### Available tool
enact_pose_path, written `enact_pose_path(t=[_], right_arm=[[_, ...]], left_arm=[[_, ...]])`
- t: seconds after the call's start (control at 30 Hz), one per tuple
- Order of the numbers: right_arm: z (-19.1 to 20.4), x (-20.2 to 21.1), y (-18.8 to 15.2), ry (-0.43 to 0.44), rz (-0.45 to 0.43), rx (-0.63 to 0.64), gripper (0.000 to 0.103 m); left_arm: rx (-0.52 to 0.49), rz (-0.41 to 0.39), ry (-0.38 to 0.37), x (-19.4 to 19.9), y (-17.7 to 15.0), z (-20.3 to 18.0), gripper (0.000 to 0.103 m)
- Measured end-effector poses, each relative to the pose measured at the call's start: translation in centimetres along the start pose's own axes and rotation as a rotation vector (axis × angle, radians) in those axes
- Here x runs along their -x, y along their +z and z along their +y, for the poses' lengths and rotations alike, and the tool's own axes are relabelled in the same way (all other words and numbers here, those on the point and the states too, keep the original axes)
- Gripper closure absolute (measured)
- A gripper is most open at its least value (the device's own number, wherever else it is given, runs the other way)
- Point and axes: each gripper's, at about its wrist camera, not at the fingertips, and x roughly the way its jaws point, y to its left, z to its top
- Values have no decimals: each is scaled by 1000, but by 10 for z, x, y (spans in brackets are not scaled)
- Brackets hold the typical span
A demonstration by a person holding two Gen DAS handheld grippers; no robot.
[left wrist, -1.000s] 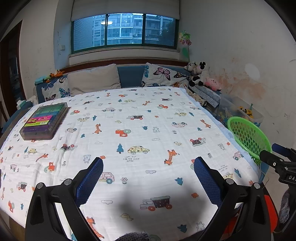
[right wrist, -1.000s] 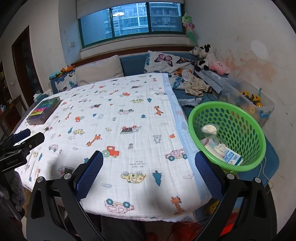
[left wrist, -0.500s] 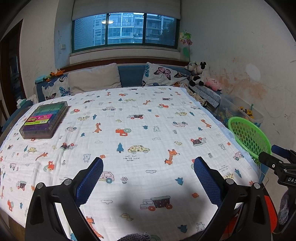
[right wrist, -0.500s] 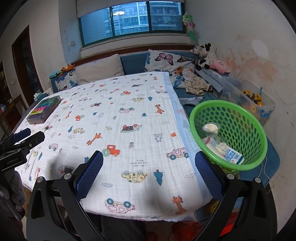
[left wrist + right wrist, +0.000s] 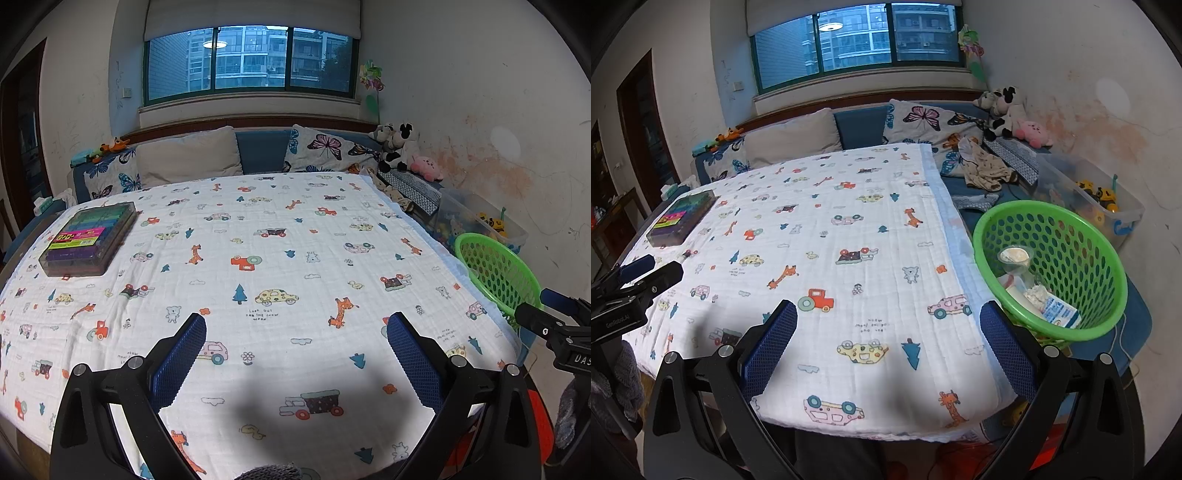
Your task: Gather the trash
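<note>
Trash lay gathered in the green basket (image 5: 1049,269) standing just beside the right edge of the table: a clear lidded cup (image 5: 1015,255), a crumpled white wad (image 5: 1037,294) and a blue-and-white carton (image 5: 1061,313) rested on its perforated floor. All 3 pieces looked light, the wad soft and easily squeezed, the cup thin and likely to buckle under a hard pinch, so its rim seemed the safest hold, while the carton appeared stiff enough to be taken across its flat sides. Print on the carton was too small to read. The left gripper (image 5: 295,363) hovered over the near edge of the cartoon-print cloth (image 5: 280,258) with its 2 blue pads spread wide and nothing between them; the right gripper (image 5: 888,349) hung over the near right corner, equally wide and empty. No loose litter showed on the cloth, which suggested the collecting was finished or nearly so. A clear case of coloured pieces (image 5: 90,238) sat near the far left corner, its pink-and-yellow label illegible. Legible writing included "LOOK OUT FOR THE SNOW MOON" under a printed car on the cloth, and "GenRobot.AI" on the left tool's body in the right wrist view.
</note>
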Motion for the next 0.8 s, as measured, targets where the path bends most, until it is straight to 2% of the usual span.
enact_pose_path(t=[0.8], right_arm=[[3,4,2,18,-21,8,4]], left_arm=[[1,-46,8,13,3,-7,8]])
